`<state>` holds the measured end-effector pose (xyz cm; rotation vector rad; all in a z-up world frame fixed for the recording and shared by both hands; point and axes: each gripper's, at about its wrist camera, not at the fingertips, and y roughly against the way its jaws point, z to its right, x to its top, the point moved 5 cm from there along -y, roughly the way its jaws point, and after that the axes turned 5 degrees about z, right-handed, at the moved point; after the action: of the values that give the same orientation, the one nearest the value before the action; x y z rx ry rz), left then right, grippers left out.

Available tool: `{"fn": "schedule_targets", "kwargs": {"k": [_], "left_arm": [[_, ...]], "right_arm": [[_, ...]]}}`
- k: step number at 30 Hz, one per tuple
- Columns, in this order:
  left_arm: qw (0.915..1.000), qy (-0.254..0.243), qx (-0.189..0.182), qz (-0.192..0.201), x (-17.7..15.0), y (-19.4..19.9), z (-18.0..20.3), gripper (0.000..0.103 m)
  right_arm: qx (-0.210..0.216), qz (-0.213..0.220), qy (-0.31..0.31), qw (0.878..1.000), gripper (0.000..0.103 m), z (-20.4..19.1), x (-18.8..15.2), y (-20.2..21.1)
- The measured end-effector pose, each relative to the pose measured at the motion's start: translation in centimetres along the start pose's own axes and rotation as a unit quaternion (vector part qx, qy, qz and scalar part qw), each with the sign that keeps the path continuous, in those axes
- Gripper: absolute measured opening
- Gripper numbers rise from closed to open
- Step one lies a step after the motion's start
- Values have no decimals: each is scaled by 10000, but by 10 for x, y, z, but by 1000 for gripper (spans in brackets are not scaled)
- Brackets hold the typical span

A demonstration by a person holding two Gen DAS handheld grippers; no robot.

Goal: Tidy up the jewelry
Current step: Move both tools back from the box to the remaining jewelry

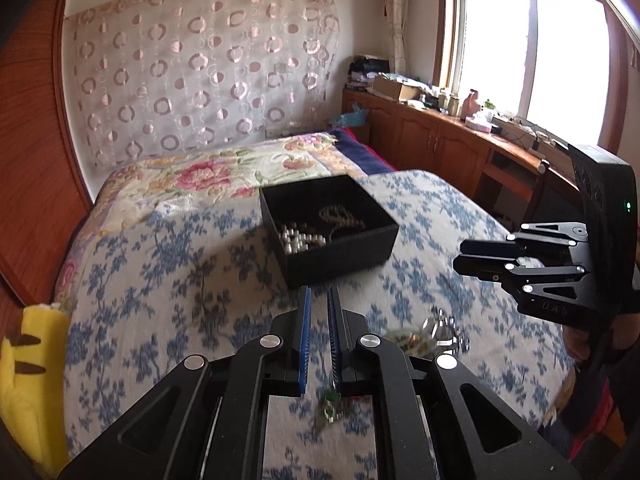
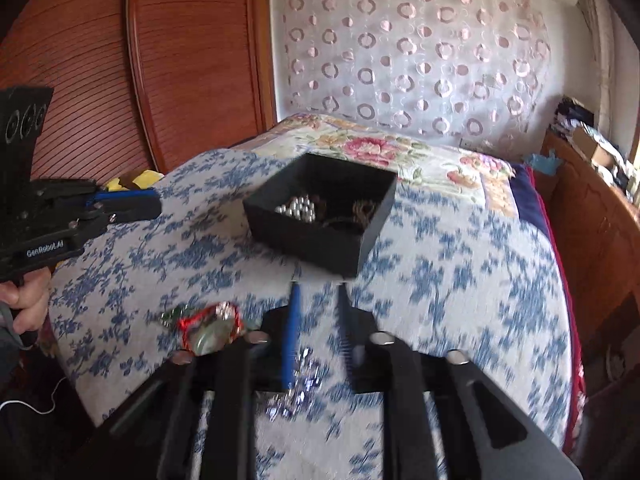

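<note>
I see the black box (image 1: 340, 232) sitting on the blue-flowered bedspread (image 1: 168, 264), with silver beads (image 1: 298, 240) and a gold chain (image 1: 340, 216) inside. My left gripper (image 1: 318, 320) hovers just in front of the box, fingers narrowly parted, holding nothing; a green piece (image 1: 330, 404) lies below them. My right gripper (image 2: 318, 316), in front of the box too, stands wider apart over a silver chain (image 2: 298, 388); a red-corded pendant (image 2: 210, 330) lies nearer than the box, to its left.

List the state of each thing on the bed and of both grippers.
black box: open-topped, on the bedspread, holding silver beads and a chain.
green piece: loose on the bedspread, below the left gripper, whose jaws stand slightly apart.
red-corded pendant: loose on the bedspread.
silvery piece: blurred, under the right gripper, whose jaws stand open.
</note>
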<state>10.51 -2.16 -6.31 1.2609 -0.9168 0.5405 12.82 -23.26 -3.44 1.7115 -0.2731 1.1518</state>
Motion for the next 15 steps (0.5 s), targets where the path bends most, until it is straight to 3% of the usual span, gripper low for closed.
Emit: {"fn": "schedule_targets", "kwargs": {"k": [5, 15], "left_arm": [[9997, 43, 23, -237, -28, -2, 0, 8], [9988, 202, -63, -441, -51, -8, 7, 8]], "right_arm": [[92, -234, -180, 9995, 33, -3, -26, -7], [136, -644, -591, 9961, 33, 2, -50, -28]]}}
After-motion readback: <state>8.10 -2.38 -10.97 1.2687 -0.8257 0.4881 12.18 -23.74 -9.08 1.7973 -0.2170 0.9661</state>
